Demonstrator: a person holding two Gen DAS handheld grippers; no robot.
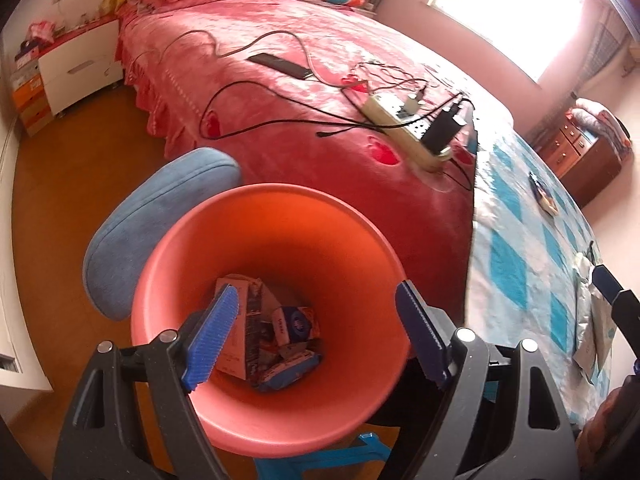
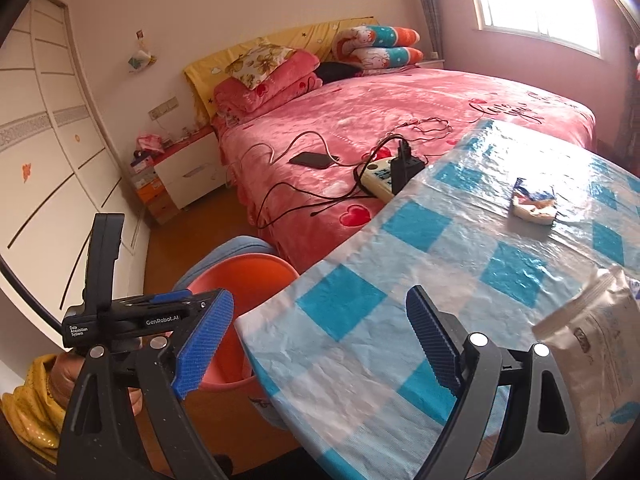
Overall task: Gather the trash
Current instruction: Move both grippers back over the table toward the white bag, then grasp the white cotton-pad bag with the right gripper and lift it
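Over the orange bin (image 1: 272, 304) the left gripper (image 1: 316, 336) is held with its jaws spread wide and nothing between them; cartons and wrappers (image 1: 272, 340) are seen at the bin's bottom, so a drop-off step is judged to be ending. Above the checked tablecloth (image 2: 460, 240) the right gripper (image 2: 320, 340) is likewise wide open and empty. A crumpled wrapper (image 2: 534, 202) is left farther along the table, and a large silver pouch (image 2: 600, 344) lies just beside the right finger. A reach and a closing on one of these is called for next.
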